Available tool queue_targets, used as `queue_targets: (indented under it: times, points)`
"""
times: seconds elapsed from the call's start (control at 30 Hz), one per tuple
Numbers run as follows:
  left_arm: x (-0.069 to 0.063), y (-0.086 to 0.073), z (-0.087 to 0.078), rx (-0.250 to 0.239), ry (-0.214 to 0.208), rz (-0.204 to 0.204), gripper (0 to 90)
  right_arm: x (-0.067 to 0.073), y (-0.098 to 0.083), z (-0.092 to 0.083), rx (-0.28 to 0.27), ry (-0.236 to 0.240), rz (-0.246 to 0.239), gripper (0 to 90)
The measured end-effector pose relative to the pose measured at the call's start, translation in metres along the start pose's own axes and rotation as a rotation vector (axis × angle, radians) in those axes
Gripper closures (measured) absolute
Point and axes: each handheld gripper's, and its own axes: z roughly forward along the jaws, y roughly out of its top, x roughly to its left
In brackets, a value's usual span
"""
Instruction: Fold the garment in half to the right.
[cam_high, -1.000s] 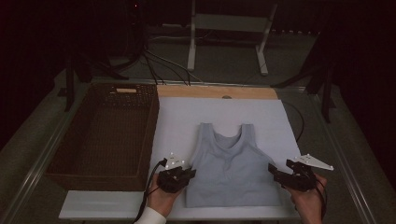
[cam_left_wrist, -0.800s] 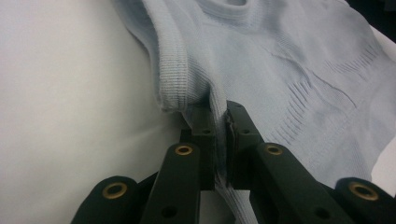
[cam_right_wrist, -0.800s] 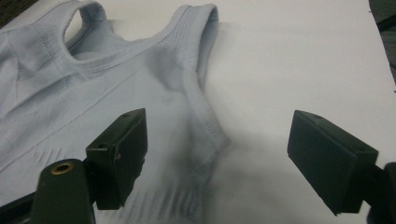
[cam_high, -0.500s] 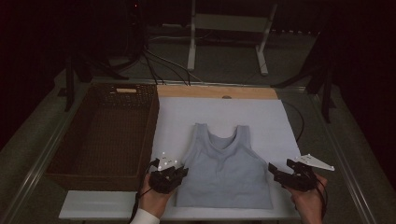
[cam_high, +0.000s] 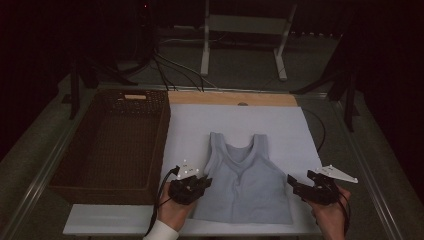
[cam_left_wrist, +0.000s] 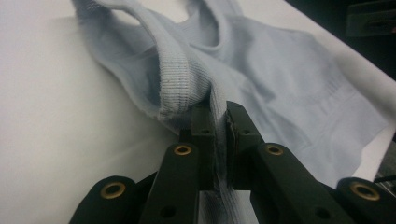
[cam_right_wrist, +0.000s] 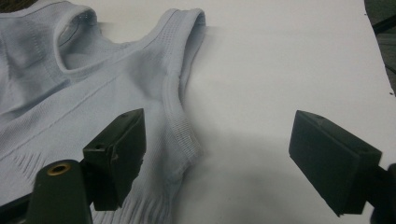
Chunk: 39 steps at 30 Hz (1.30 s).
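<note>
Since 1 s ago the left gripper (cam_high: 200, 183) has slid a little toward the basket side, dragging the tank top's side edge w/ it, so the cloth lies wider and flatter than before; the right gripper (cam_high: 295, 186) hasn't shifted.

Tank top (cam_high: 247, 182), light grey-blue, lies face up on the white mat (cam_high: 285, 130), neckline and 2 straps pointing away from the person, hem close to the mat's near edge. It sits roughly mid-mat, well apart from the brown wicker basket (cam_high: 112, 140) at the left.

Left gripper: jaws closed tight on the tank top's side edge just below the armhole. In the left gripper view the ribbed armhole trim (cam_left_wrist: 180, 86) bunches up right above the 2 black pads (cam_left_wrist: 205, 133), w/ cloth pinched between them.

Right gripper: jaws spread wide, nothing held. In the right gripper view 1 pad (cam_right_wrist: 119, 154) hangs over the cloth near the other armhole's lower end, the other is over bare mat; the garment's side edge (cam_right_wrist: 182, 135) lies between them, not pressed. From the high view it hovers just beside the tank top's right side, near the hem.
</note>
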Motion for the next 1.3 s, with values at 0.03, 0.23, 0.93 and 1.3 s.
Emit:
queue_targets:
  times: [0.03, 0.23, 0.93, 1.3]
  points:
    - [-0.002, 0.002, 0.001, -0.005, -0.006, 0.001, 84.0, 0.0, 0.0, 0.0, -0.001, -0.001, -0.001, 19.1]
    - [-0.014, 0.013, 0.007, -0.014, -0.037, 0.021, 83.9, 0.0, 0.0, 0.0, -0.003, -0.001, -0.001, 19.0]
    - [-0.045, 0.037, 0.038, -0.015, -0.116, 0.082, 83.8, 0.0, 0.0, -0.001, -0.011, 0.004, -0.004, 19.0]
    - [-0.069, 0.051, 0.052, -0.022, -0.169, 0.123, 83.7, -0.001, 0.0, -0.001, -0.012, 0.002, -0.001, 19.0]
